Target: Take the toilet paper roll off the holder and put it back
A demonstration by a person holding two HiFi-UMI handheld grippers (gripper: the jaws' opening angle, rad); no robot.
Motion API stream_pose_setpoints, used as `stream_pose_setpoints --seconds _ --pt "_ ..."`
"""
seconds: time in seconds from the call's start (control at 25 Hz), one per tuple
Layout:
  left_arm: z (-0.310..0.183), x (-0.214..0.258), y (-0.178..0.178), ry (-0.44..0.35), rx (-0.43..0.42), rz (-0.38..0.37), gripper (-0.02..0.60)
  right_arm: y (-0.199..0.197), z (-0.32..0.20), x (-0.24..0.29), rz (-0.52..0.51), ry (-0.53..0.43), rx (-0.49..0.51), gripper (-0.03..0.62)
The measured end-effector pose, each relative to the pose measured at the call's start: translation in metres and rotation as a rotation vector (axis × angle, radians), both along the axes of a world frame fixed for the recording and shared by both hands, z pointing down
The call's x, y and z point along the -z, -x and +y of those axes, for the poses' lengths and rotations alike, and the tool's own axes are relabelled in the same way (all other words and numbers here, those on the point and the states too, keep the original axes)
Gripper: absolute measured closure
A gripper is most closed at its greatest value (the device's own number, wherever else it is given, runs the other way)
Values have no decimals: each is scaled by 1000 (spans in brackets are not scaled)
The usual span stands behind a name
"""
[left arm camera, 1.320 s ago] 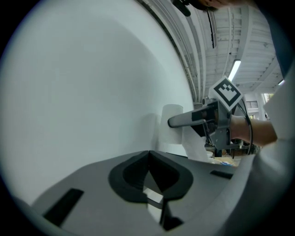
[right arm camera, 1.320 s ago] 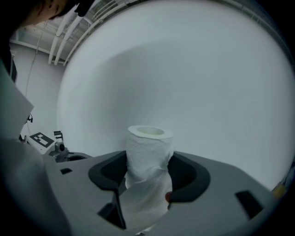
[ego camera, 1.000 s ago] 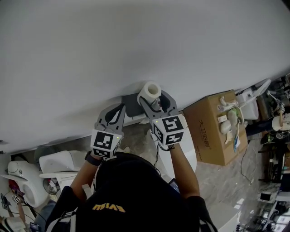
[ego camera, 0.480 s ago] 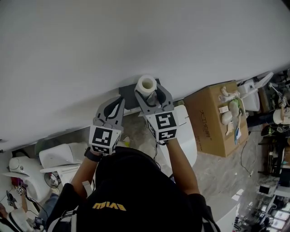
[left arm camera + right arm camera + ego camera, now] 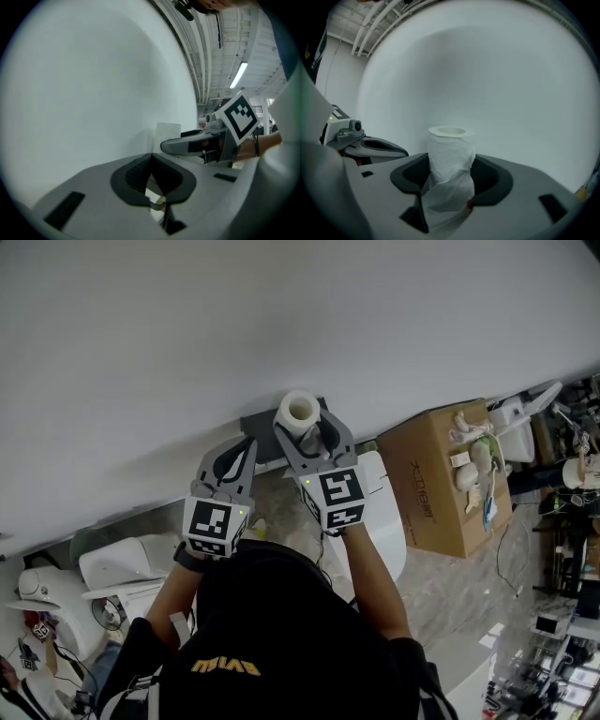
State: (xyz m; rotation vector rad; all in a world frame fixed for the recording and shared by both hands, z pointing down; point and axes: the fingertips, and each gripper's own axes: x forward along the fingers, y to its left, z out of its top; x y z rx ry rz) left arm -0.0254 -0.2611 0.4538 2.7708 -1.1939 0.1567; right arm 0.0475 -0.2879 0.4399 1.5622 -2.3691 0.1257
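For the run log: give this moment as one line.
right gripper: shut on white toilet paper roll | roll: upright, by dark grey wall holder | left gripper: shut, empty

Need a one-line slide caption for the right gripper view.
Right claw clamped on an upright toilet paper roll, held before a plain white wall.

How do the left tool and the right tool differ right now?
The left tool has its jaws together on nothing; the right tool is clamped on the roll. The right tool is at the holder; the left tool sits to its left. Both point at the wall.
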Motion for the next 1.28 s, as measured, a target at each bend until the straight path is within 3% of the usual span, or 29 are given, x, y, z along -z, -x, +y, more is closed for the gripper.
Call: stream_pose_setpoints --seconds 0.76,1.04,1.28 --pt "4 10 3 -31 -4 9 571 -1 -1 4 0 -47 0 316" --pt "11 12 13 -30 21 6 571 -5 5 6 -71 -32 -12 310" --pt "14 13 16 -42 26 -2 571 -7 10 15 -63 -48 -25 318"
